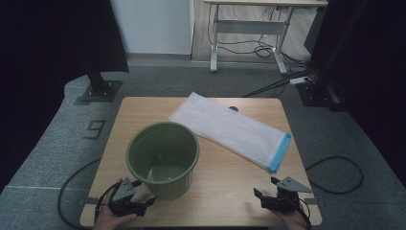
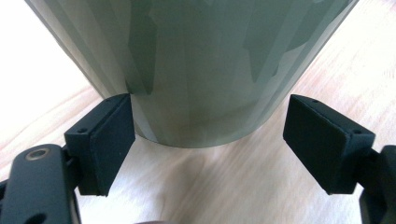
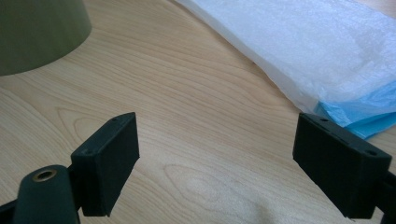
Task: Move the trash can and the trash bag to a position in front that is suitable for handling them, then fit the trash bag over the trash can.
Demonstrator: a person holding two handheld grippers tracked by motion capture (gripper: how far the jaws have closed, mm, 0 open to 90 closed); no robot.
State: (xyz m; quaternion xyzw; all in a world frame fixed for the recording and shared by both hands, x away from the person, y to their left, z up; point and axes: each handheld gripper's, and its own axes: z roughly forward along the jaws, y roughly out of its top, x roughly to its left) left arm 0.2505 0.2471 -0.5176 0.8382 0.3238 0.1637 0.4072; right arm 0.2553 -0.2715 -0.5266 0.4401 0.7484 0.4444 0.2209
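The high view looks forward and down over the whole table (image 1: pixel 230 191). The left gripper view sits low, very near the green pot (image 2: pixel 196 70), upper frame. The right gripper view faces across bare wood; the pot (image 3: pixel 37 32) shows upper left, shared by all 3 views.

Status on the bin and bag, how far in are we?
Early. Nothing looks done: the white bag lies flat on the table, outside the green bin. In hand: the left gripper is open at the bin's base, not clamped. The right gripper is open over bare wood near the bag. Any grasping is left.
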